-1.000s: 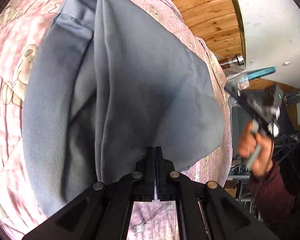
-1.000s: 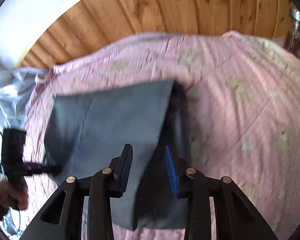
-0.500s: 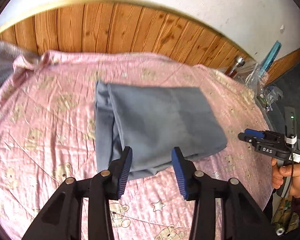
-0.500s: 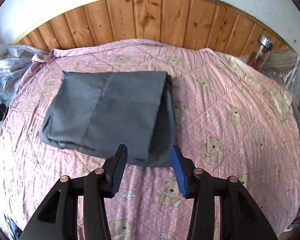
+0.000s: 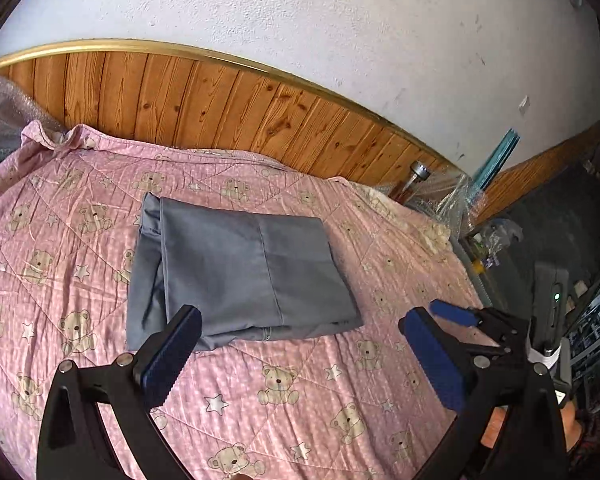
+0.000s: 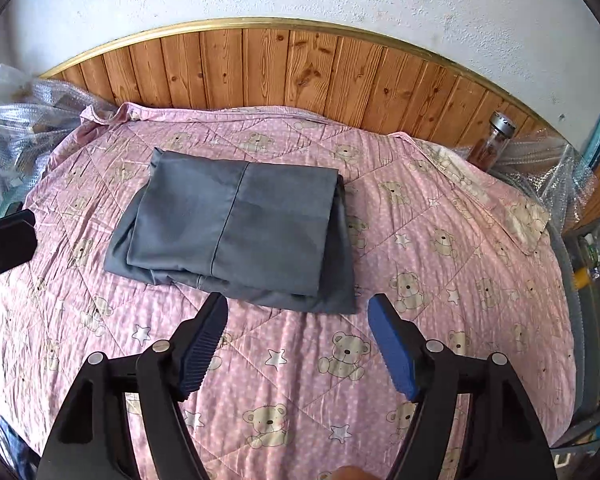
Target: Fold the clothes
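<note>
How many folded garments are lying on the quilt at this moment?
1: a grey folded garment lies on the far middle of the pink bear-print quilt, ahead of both open grippers. It has several layers; whether they are one piece cannot be told.

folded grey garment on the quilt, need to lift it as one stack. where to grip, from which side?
Probably take the garment by its near edge, coming in low from the near side. The layer ends stack and show there, so one pinch could catch them all. The right claw is open and sits just short of that edge; the left claw, also open, can take the near-left corner.
</note>
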The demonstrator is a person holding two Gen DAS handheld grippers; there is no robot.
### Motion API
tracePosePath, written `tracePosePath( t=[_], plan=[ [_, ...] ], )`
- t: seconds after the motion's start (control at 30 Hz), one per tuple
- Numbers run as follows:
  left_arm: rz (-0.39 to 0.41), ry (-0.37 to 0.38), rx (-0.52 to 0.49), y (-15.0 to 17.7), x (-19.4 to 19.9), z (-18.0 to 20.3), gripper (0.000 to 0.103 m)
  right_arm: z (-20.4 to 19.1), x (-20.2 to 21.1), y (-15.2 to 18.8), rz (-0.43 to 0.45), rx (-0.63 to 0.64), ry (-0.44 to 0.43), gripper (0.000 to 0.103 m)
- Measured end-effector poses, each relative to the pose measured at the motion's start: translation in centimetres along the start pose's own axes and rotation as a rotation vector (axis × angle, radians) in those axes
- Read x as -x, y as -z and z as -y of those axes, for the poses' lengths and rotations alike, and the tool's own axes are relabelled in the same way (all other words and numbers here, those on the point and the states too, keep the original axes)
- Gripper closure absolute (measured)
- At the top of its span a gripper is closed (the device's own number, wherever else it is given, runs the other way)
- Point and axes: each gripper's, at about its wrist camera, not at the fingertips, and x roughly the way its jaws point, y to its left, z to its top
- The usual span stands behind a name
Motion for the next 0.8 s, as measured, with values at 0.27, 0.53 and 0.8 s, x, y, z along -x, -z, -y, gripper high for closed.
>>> tracePosePath(
  t=[0.27,0.53,0.8],
  plan=[
    [-0.117,-0.218,-0.026,1.1,-1.3,1.3,0.001,0.2,-0.6,0.8,-0.075,-0.096,-0.119,0.029],
    [-0.116,-0.214,-0.057,1.9,-0.5,2.3,0.001,-0.6,0.6,0.2,-0.114,-0.043,0.025,0.020],
    [-0.110,-0.208,-0.058,1.8,0.1,2.0,0.001,-0.2,1.0,0.2,-0.113,-0.089,-0.029,0.021]
  ],
)
